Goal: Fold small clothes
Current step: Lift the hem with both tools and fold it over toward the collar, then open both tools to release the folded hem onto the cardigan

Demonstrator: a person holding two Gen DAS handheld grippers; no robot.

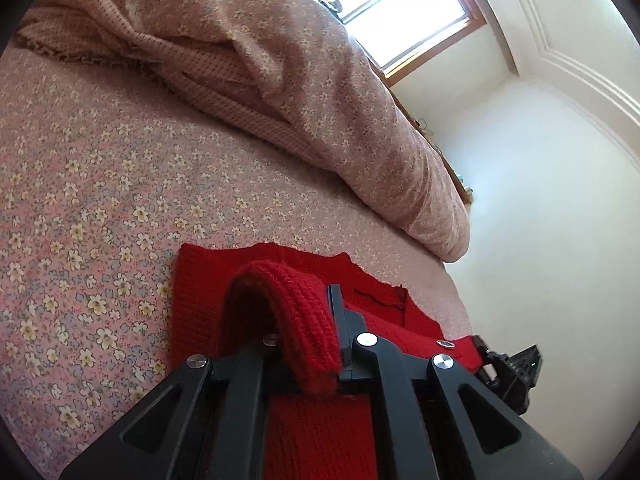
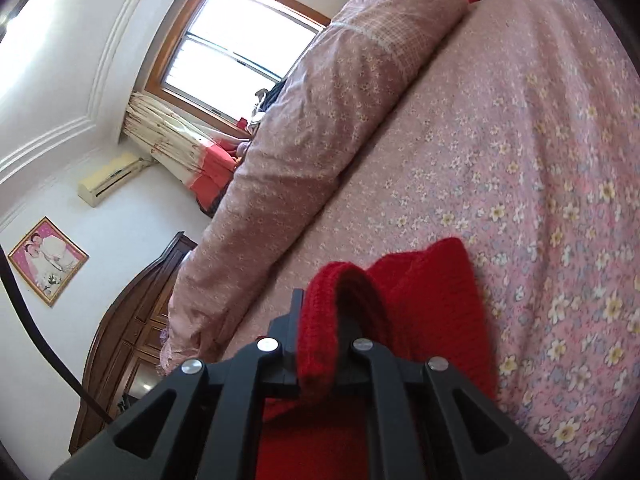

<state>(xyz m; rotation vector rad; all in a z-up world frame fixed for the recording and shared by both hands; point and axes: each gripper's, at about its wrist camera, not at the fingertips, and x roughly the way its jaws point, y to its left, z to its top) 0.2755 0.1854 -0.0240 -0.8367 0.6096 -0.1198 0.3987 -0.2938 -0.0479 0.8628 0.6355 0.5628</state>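
Red knit sweater (image 1: 200,292) (folded edge), both grippers (image 1: 308,344) (image 2: 320,344) clamped

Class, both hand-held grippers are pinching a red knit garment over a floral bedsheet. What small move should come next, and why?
Probably lower both pinched edges onto the flat part of the red knit garment, then let go. The left hand-held gripper and the right hand-held gripper each clamp a raised fold, while the rest lies flat on the floral bedsheet.

A floral bedsheet (image 1: 100,184) fills the left; a rolled quilt (image 2: 304,128) lies below the window (image 2: 240,40).
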